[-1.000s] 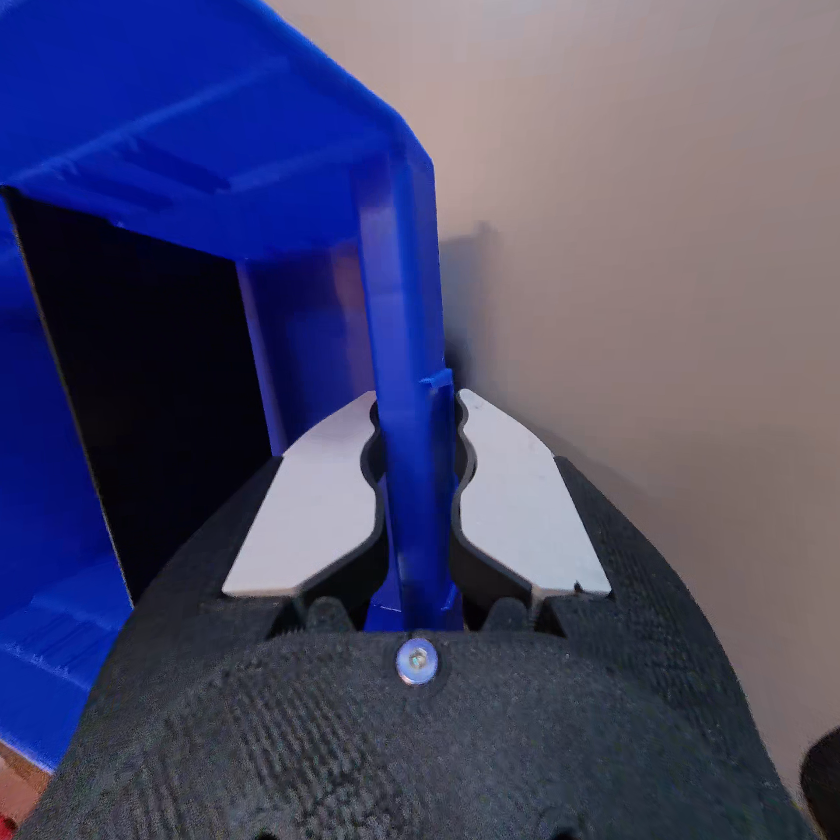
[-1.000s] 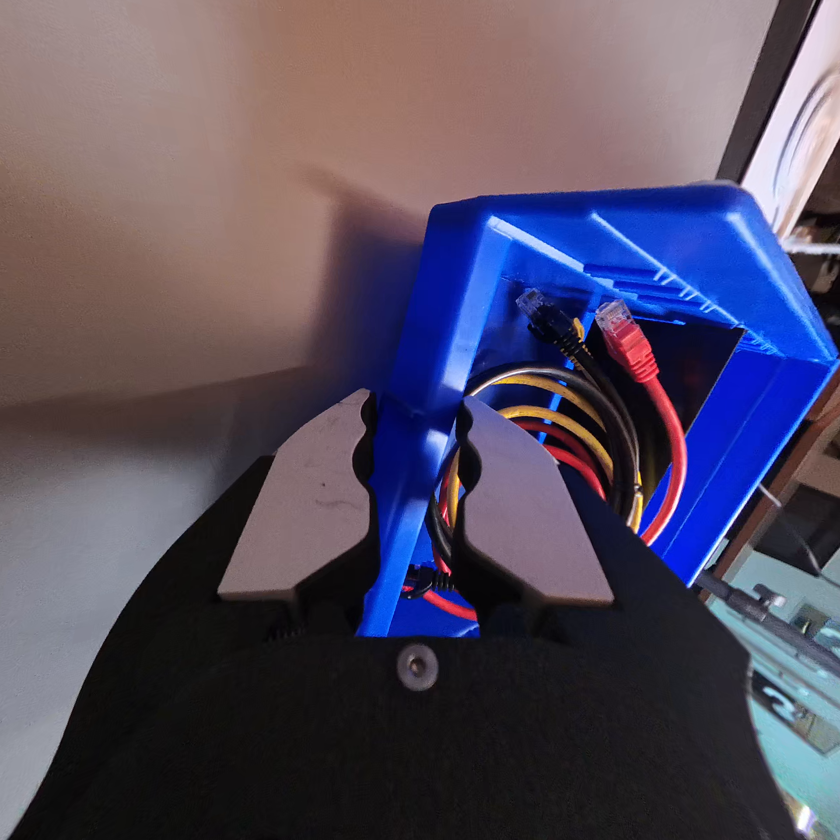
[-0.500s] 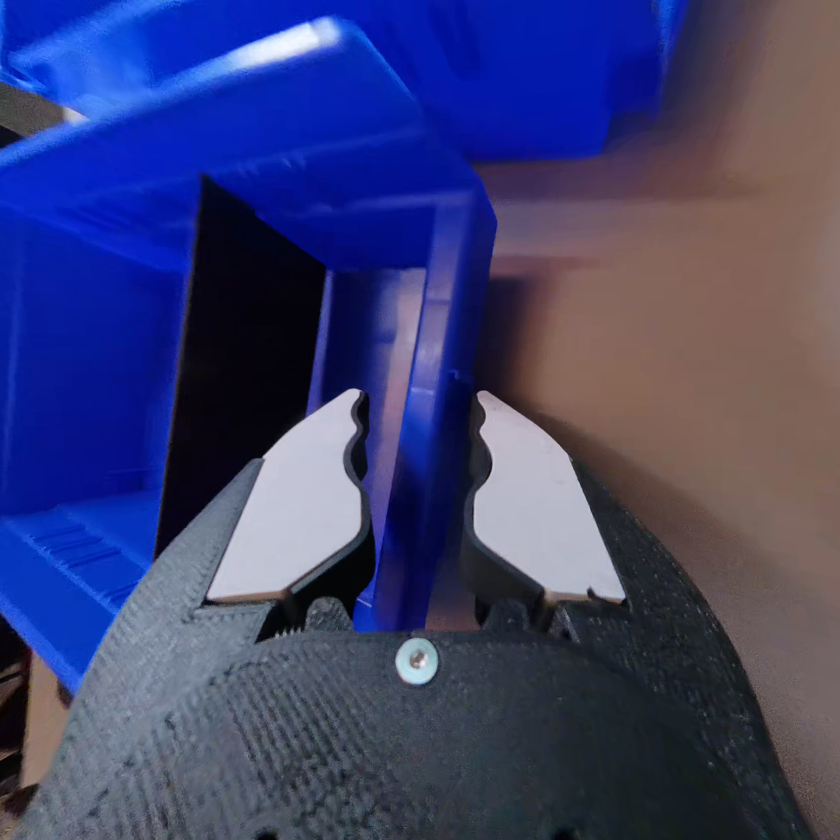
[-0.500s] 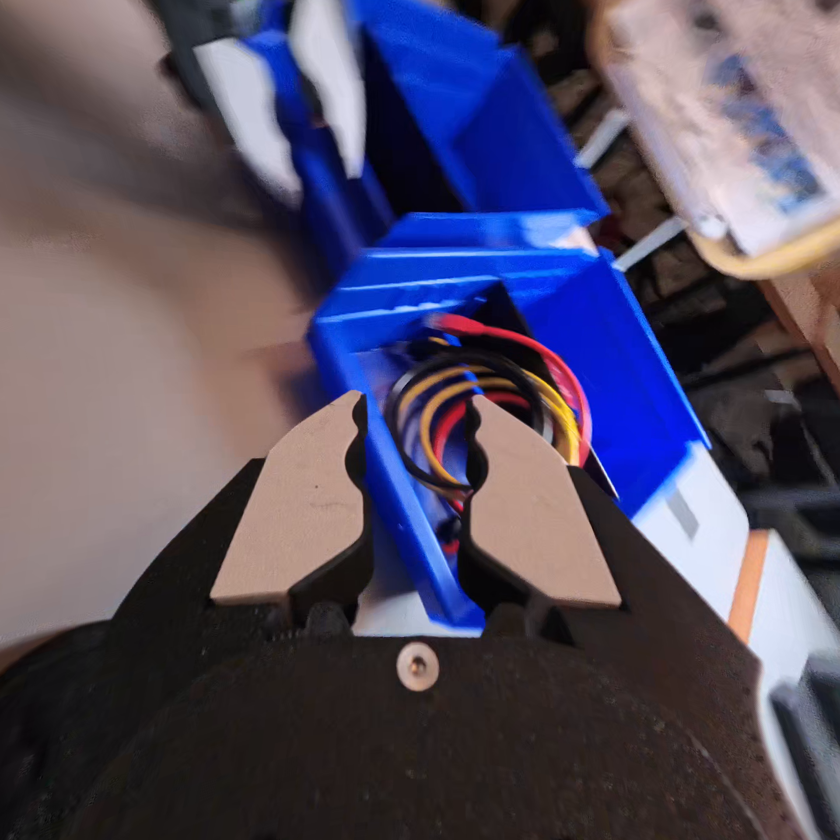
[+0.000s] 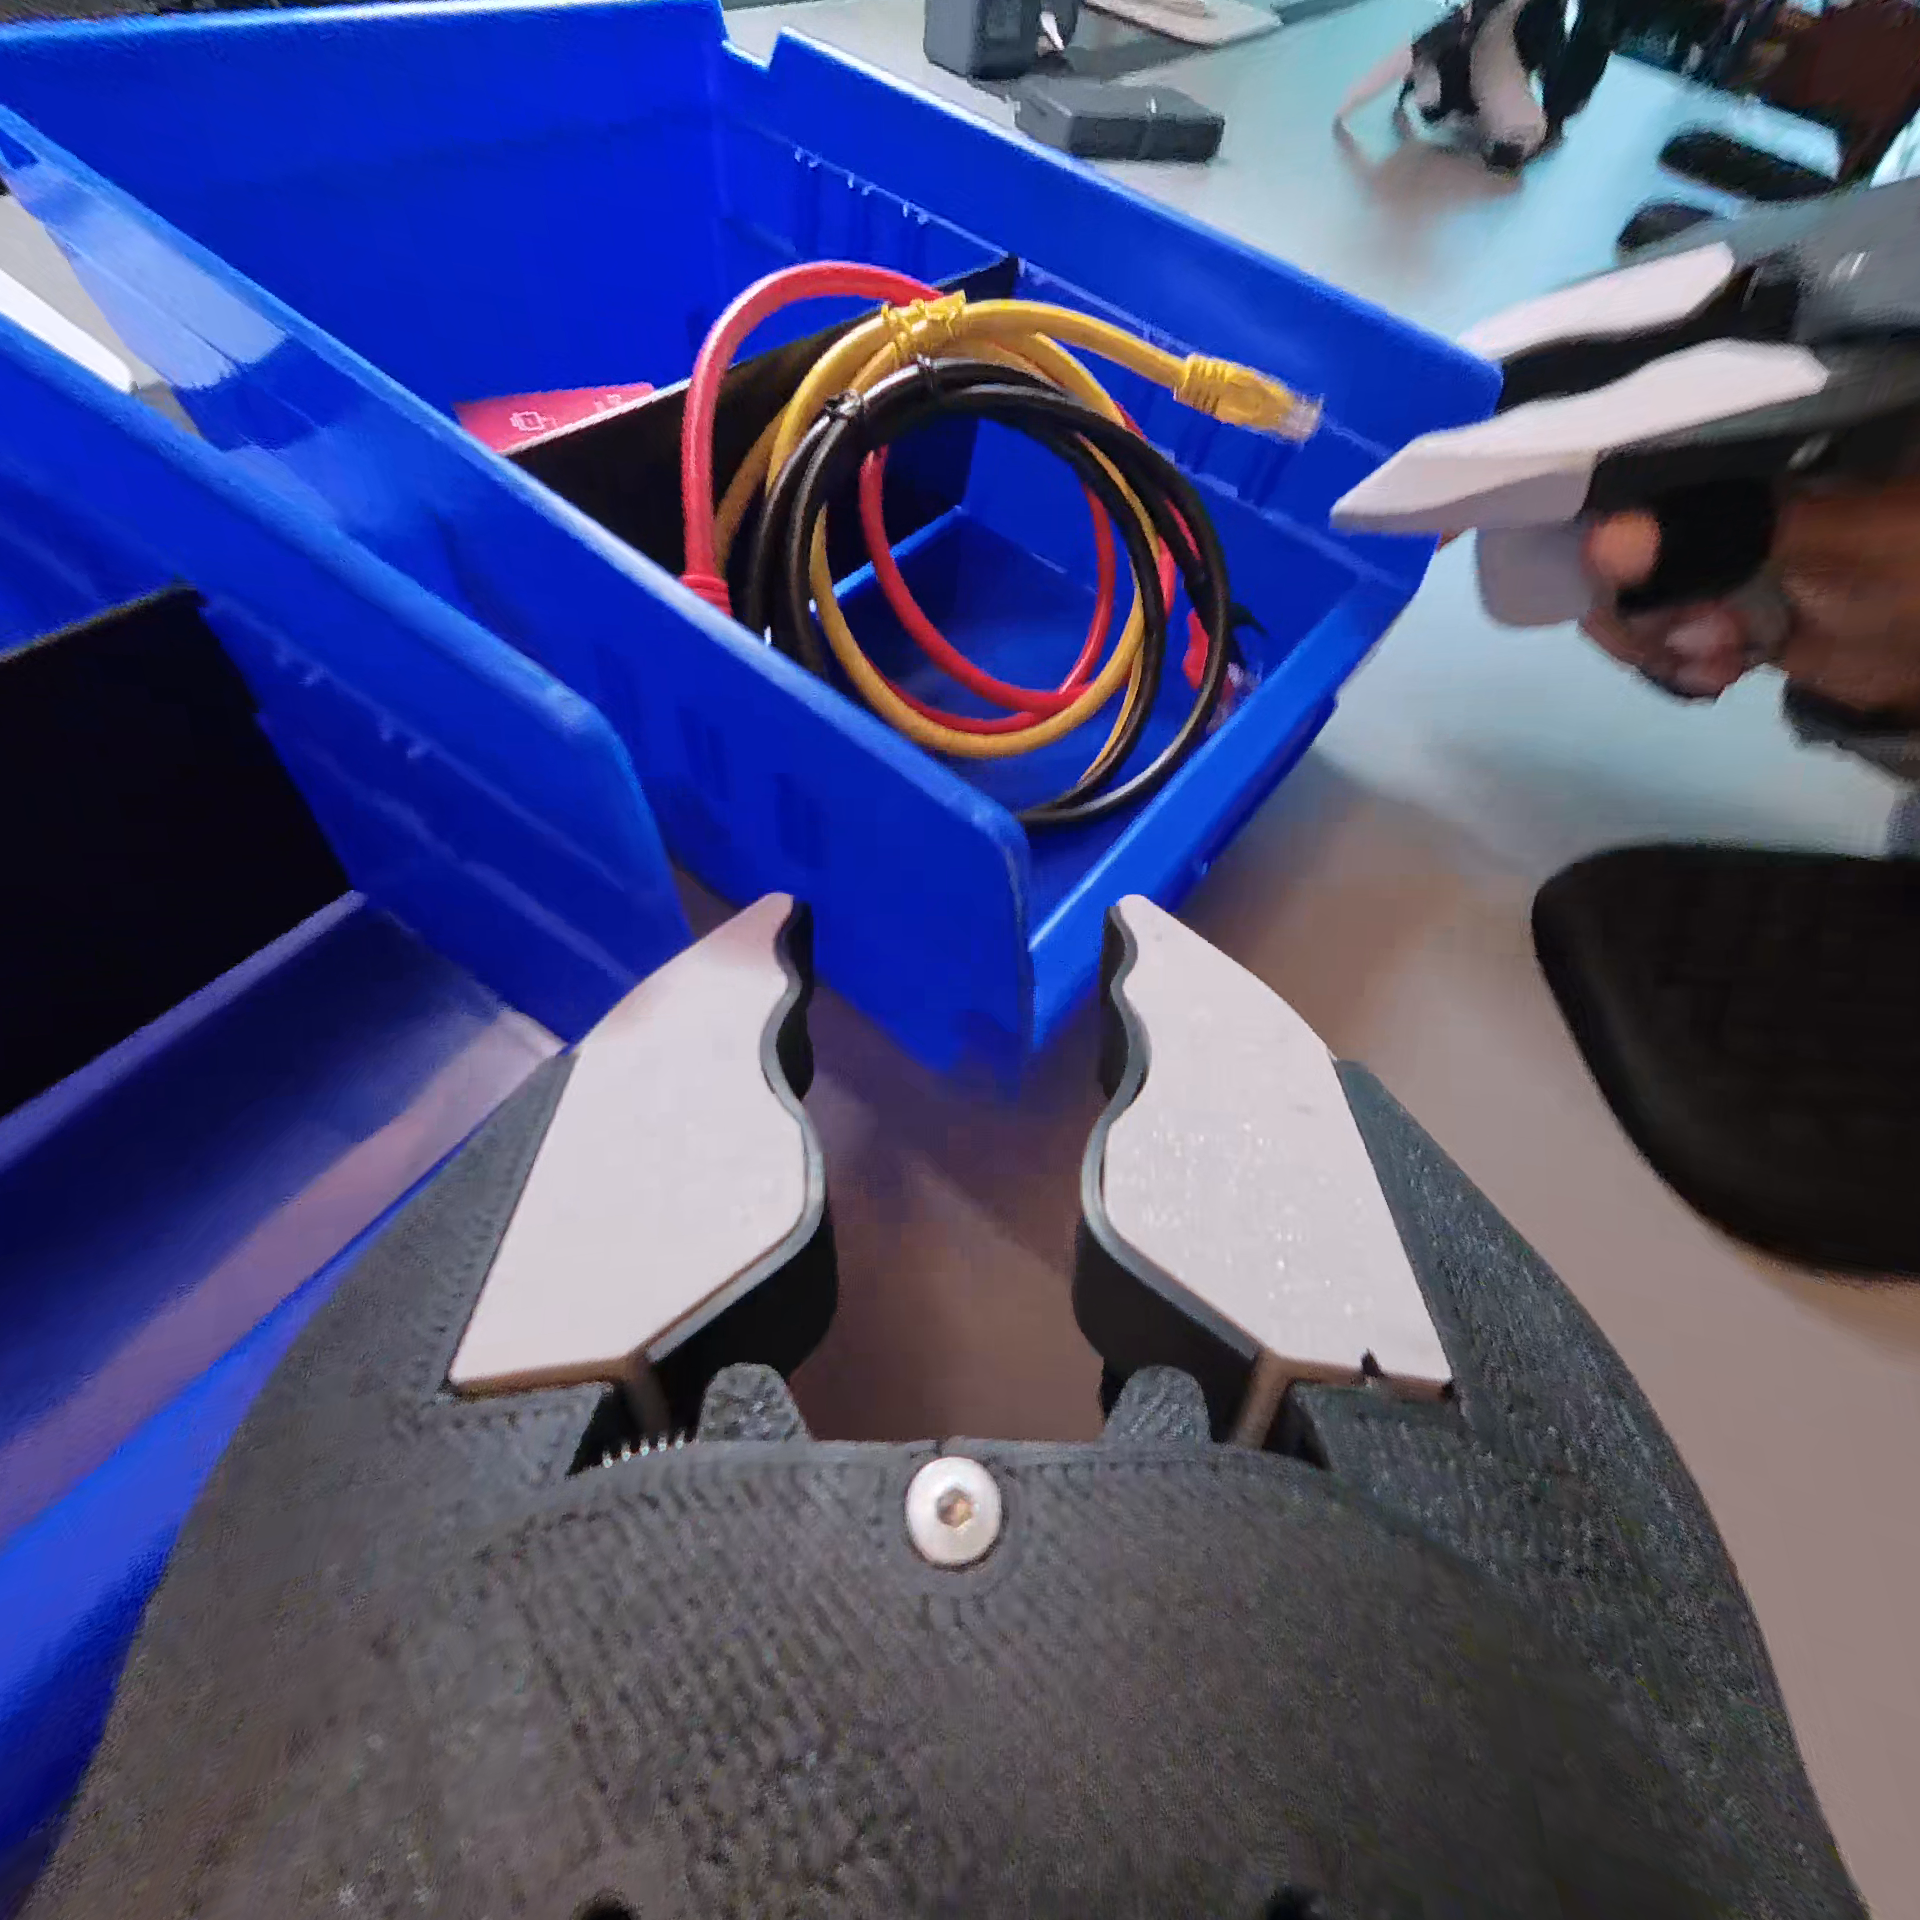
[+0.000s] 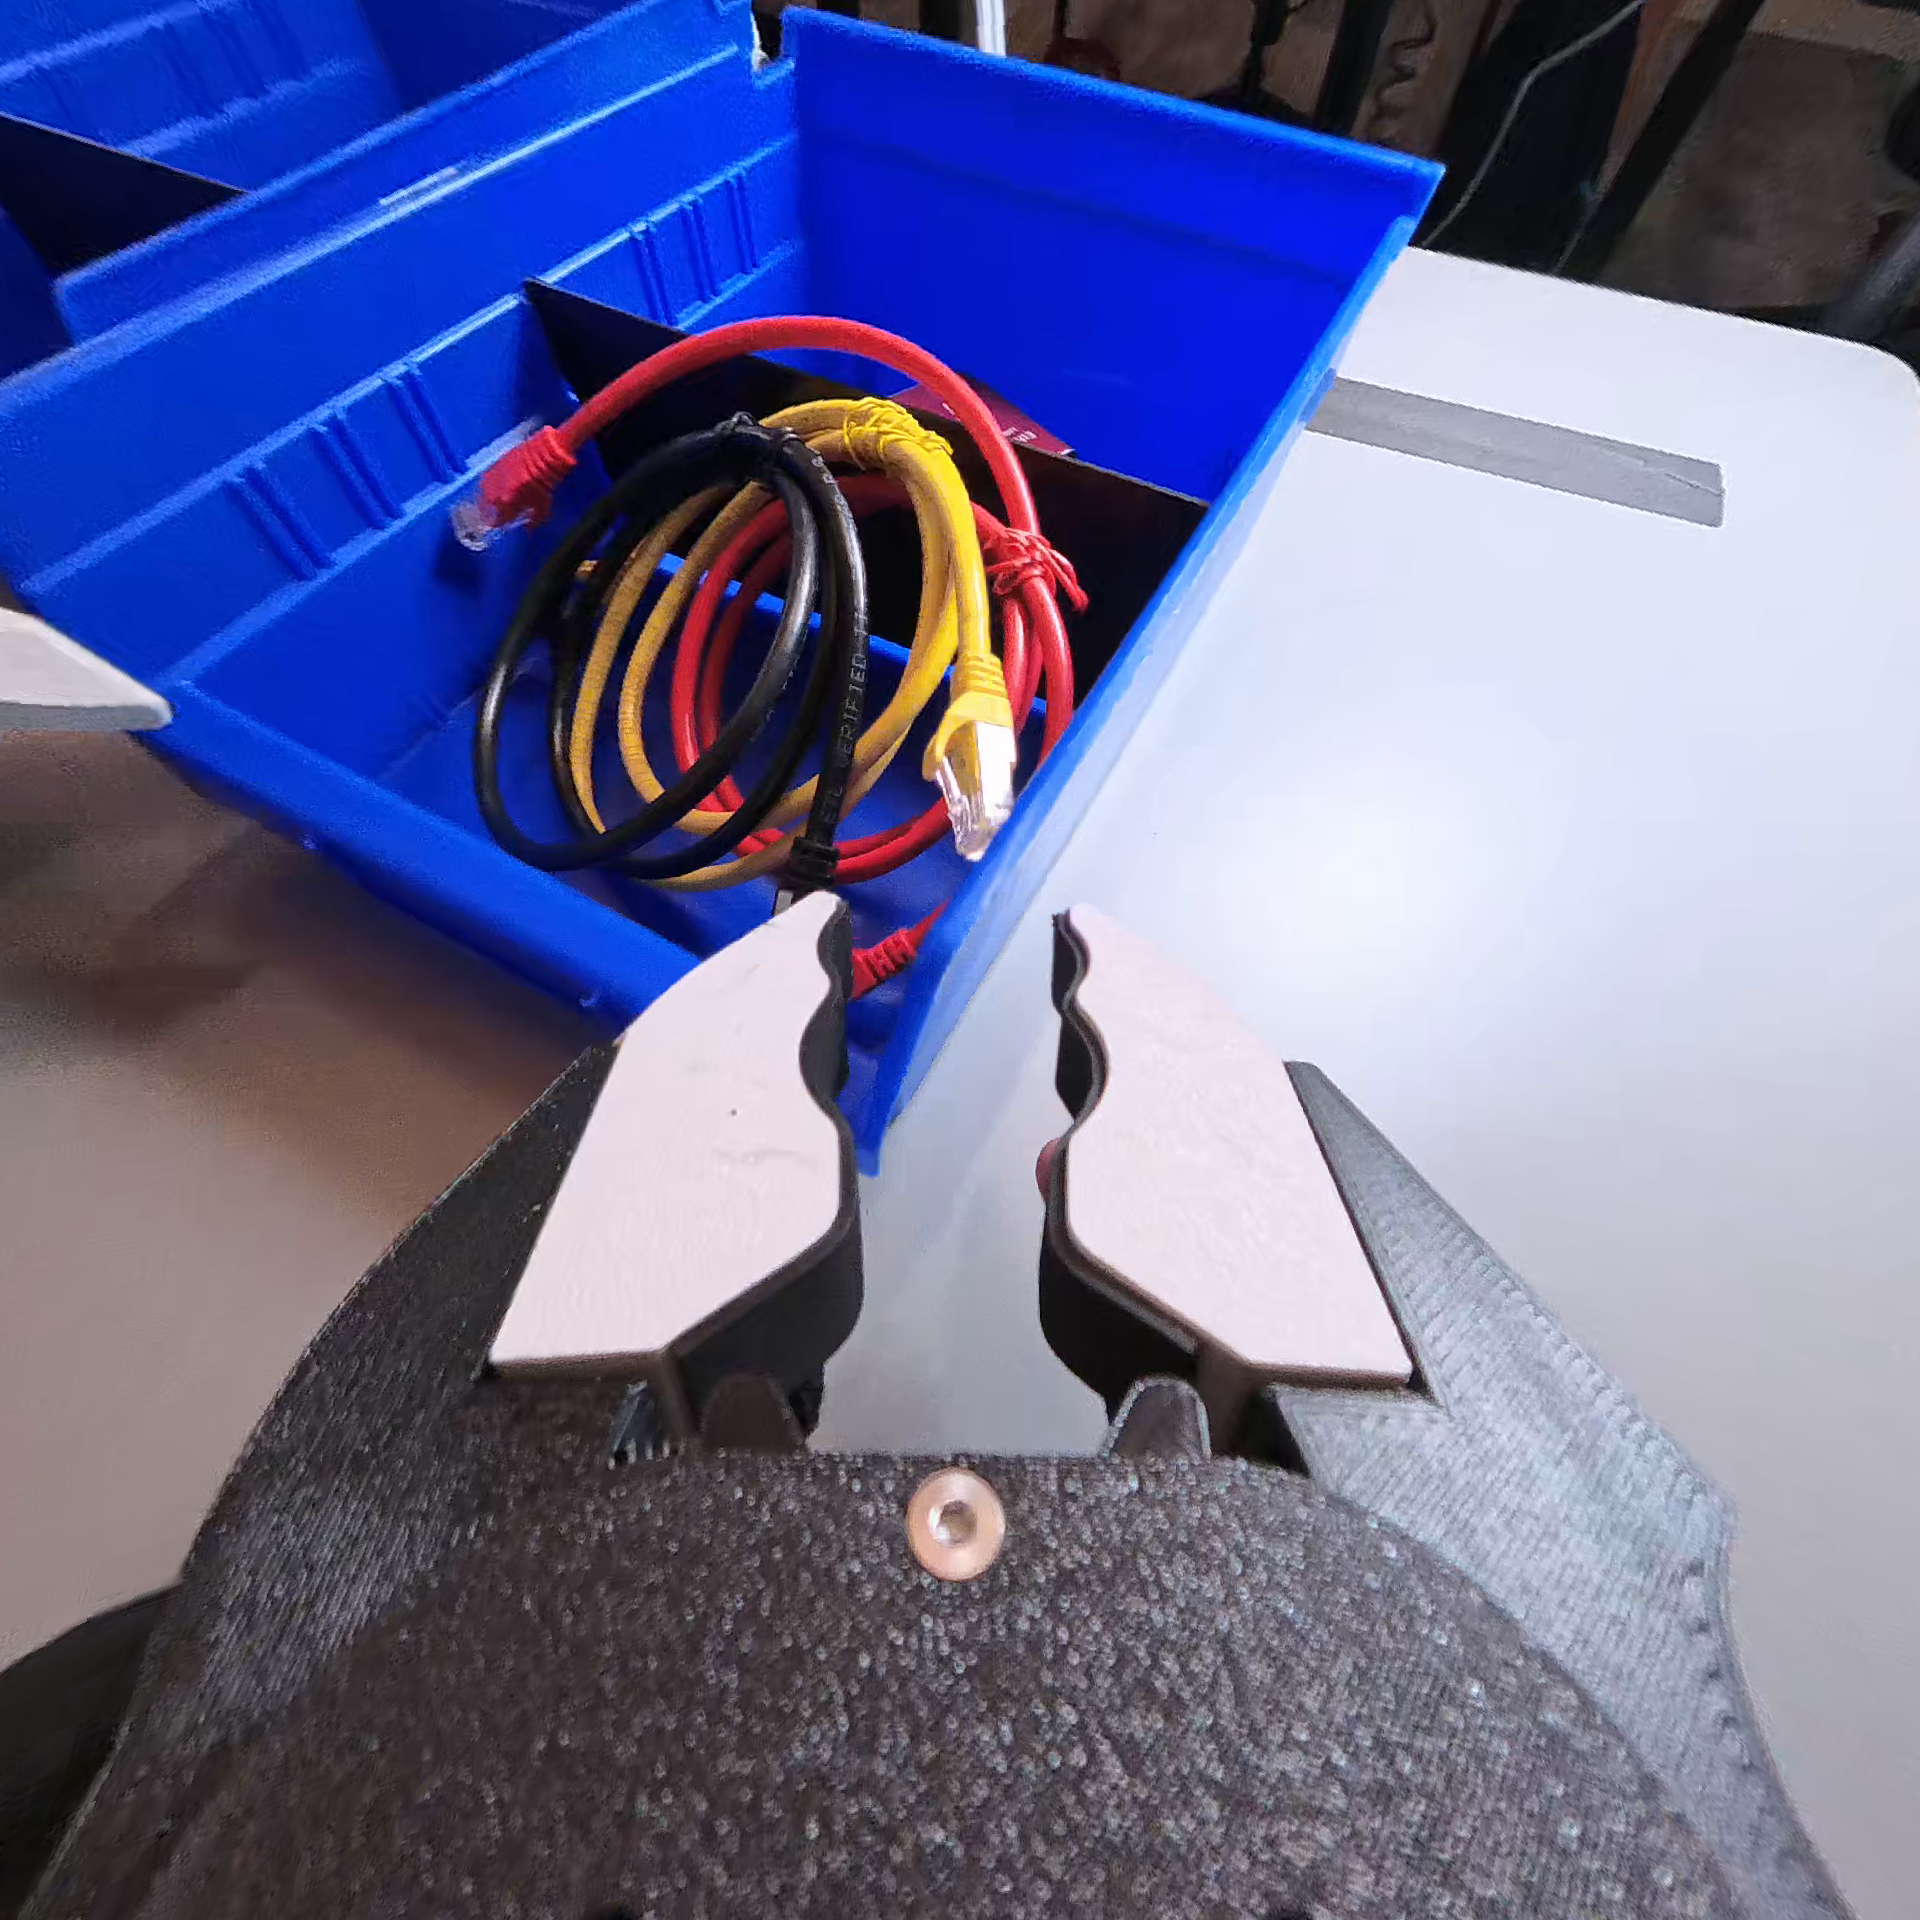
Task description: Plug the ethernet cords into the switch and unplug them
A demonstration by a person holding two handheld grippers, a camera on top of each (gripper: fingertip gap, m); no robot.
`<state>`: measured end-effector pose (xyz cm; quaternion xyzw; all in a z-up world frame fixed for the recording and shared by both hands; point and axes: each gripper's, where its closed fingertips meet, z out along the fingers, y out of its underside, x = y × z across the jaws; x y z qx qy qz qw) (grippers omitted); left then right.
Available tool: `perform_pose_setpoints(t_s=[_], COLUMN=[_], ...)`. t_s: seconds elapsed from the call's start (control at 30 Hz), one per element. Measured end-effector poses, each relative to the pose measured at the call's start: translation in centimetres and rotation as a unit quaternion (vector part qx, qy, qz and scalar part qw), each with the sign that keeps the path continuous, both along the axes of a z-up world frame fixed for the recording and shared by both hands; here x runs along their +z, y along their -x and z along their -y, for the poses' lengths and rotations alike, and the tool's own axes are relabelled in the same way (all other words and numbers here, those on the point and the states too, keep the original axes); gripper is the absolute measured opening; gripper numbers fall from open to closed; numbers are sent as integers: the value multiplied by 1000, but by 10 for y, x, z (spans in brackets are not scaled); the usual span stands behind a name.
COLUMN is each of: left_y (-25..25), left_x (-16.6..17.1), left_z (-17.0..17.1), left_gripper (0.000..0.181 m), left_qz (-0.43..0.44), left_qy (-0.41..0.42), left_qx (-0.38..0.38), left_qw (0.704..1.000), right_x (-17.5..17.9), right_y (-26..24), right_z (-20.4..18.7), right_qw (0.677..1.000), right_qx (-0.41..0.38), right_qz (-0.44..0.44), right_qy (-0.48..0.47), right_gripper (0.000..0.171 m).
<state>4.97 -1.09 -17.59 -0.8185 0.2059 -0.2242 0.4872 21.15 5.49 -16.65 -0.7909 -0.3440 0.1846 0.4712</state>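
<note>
A blue bin (image 5: 862, 831) (image 6: 1049, 208) stands on the table and holds coiled ethernet cords: red (image 5: 717, 416) (image 6: 790, 338), yellow (image 5: 1091, 332) (image 6: 956, 582) and black (image 5: 1039, 405) (image 6: 665, 478). A black divider (image 6: 1132, 520) crosses the bin behind them. My left gripper (image 5: 951, 914) is open and empty, just off the bin's near wall. My right gripper (image 6: 945, 914) is open and empty at the bin's near corner; it also shows in the left wrist view (image 5: 1434, 426), held by a hand to the bin's right. No switch is in view.
A second blue bin (image 5: 208, 1195) (image 6: 187, 94) with a dark divider stands to the left. The grey table (image 6: 1507, 831) has a strip of grey tape (image 6: 1507, 457). A black pad (image 5: 1745, 1049) lies at right. Dark devices (image 5: 1112, 114) sit at the table's far side.
Both grippers were shut on walls of the blue bins and carrying them tilted; now the bins rest on the table, and both grippers have let go and opened.
</note>
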Motion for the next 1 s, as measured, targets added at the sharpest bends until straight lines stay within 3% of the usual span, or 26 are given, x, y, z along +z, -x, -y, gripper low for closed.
perform_pose_setpoints(t_s=[0.13, 0.33, 0.43, 0.57, 0.67, 0.8, 1.0], left_y=[-5, 1, 3, -1, -3, 11, 95], left_x=[-4, 0, -1, 6, 30, 90, 176], left_z=[-17, -38, -45, -41, -34, -17, 34], left_gripper=[52, 32, 27, 24, 22, 19, 15], left_qz=[-14, 42, 29, 11, 3, -9, 21], left_qy=[-32, -41, -40, -59, -96, -166, -258], left_qx=[76, 188, 207, 199, 185, 187, 249], left_qw=[997, 980, 977, 978, 978, 968, 933], right_x=[-7, -5, -1, 12, 42, 92, 165], right_y=[9, 7, -4, -12, -16, -3, 86], right_z=[-12, -21, -27, -20, -8, 13, 48], right_qw=[999, 995, 992, 988, 981, 973, 965], right_qx=[-31, -78, -96, -105, -115, -106, -17], right_qz=[-14, -36, -25, -15, -27, -65, -119], right_qy=[-19, -55, -83, -112, -153, -193, -233], right_gripper=[33, 32, 10, 6, 6, 7, 9])
